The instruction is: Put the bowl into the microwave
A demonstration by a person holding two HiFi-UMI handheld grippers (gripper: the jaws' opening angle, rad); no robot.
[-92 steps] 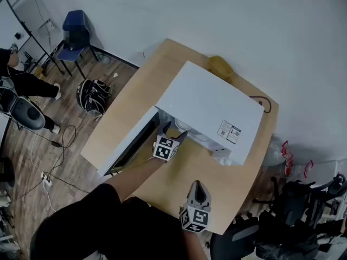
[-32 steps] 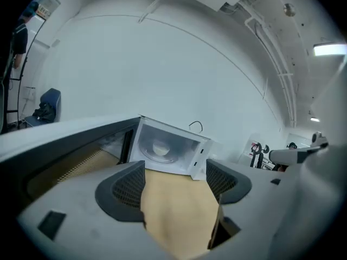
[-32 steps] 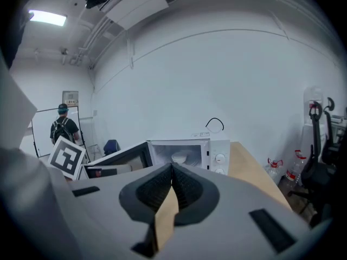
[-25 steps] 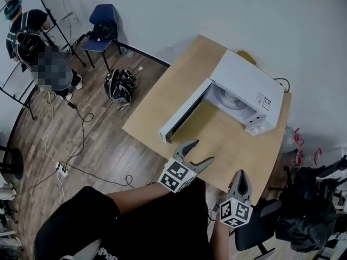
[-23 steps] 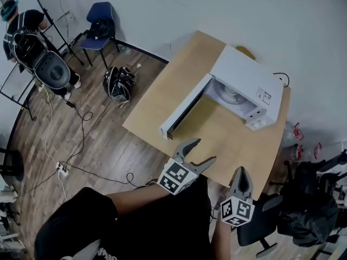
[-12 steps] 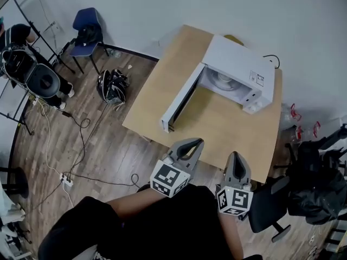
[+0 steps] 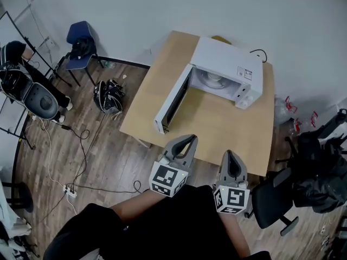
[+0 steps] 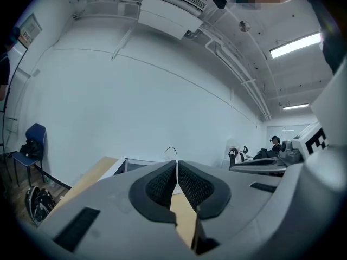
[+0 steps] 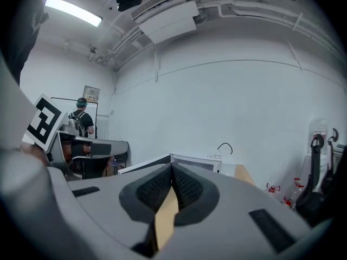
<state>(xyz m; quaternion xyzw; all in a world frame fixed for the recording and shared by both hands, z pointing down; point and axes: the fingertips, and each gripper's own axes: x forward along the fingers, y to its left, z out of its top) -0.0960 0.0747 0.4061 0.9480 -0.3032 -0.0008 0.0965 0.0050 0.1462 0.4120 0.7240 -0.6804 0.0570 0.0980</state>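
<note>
The left gripper (image 7: 187,140) is closed on nothing, pads pressed together, and the right gripper (image 7: 230,154) beside it is closed and empty too, both over the table's (image 7: 217,129) near edge. The bowl (image 7: 210,79) sits inside the microwave (image 7: 227,63) at the table's far side, with the door (image 7: 172,99) swung open to the left.

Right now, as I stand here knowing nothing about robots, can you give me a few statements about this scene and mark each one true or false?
1. The microwave has its door open. True.
2. The left gripper is holding the bowl. False: its jaws are shut on nothing, and the bowl sits inside the microwave.
3. Both grippers reach into the microwave. False: they are held back at the near edge of the table, close to the person's body.
4. A blue chair stands near the wall, off to the left of the table. True.
5. The right gripper has its jaws shut and is empty. True.
</note>
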